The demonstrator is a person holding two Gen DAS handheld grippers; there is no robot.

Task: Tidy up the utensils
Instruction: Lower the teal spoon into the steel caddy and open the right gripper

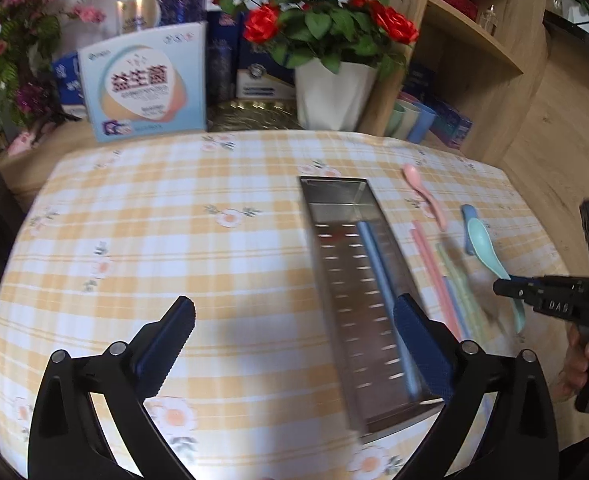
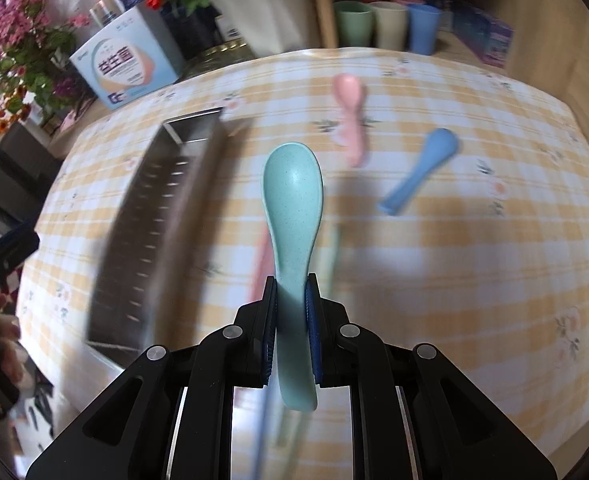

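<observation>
Yellow-checked cloth with small flowers covers our desk [image 1: 214, 240], and boxes, a white pot of red roses [image 1: 334, 92] and wooden shelves crowd the upper edge of both frames.

Lower left in the left wrist view, our left gripper [image 1: 294, 320] hangs above bare cloth with its jaws spread wide and nothing between them. Just right of centre lies the long steel tray [image 1: 334, 264], slotted along its floor, with blue chopsticks [image 1: 378, 268] already inside along its right wall. Right of the tray, pink chopsticks [image 1: 430, 272] and green chopsticks [image 1: 460, 280] lie on the cloth, with a pink spoon [image 1: 426, 192] further up and a blue spoon [image 1: 469, 224] beside it. At the far right edge our right gripper [image 1: 510, 286] carries the teal spoon [image 1: 490, 248].

From the right wrist view, the jaws are narrow and clamped on that spoon's handle [image 2: 292, 320], bowl pointing away, lifted clear of the cloth; the tray [image 2: 142, 240] sits to the left.

We judge we are mid-carry, taking the teal spoon to the tray. Next we need to swing left until the spoon lies along the tray's length, lower it, then release. Two spoons and two pairs of chopsticks remain out.
</observation>
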